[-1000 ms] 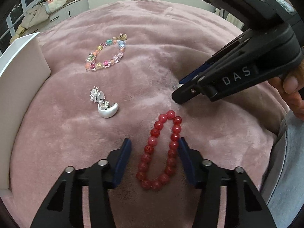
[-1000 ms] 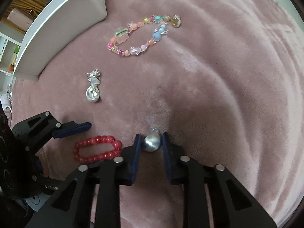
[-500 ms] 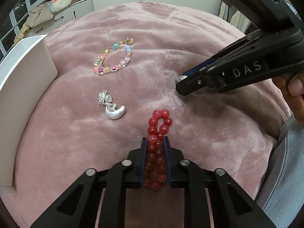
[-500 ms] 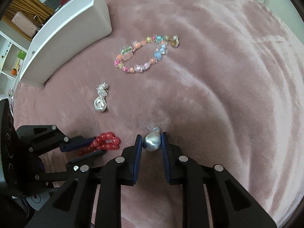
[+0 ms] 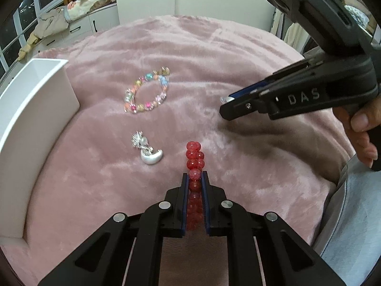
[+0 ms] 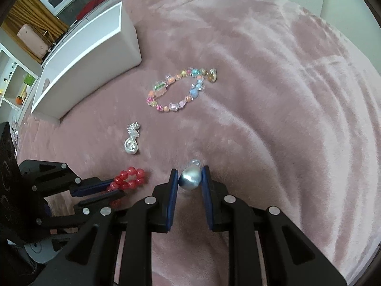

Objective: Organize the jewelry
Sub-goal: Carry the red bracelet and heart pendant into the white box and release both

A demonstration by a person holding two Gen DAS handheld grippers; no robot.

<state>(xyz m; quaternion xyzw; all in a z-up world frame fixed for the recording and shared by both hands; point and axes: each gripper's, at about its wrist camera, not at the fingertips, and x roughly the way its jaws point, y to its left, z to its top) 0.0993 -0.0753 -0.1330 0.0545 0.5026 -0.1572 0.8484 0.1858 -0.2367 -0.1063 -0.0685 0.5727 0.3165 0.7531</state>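
My left gripper (image 5: 195,178) is pinched on the red bracelet (image 5: 194,157), its folded strand running straight out toward 12 o'clock. My right gripper (image 6: 189,178) clamps the silver bead (image 6: 189,178). The white box (image 5: 35,104), likely where both go, lies at 10 o'clock from my left and is nearer to it. The right view shows the bead; the left view shows only a glint at that gripper's tip.
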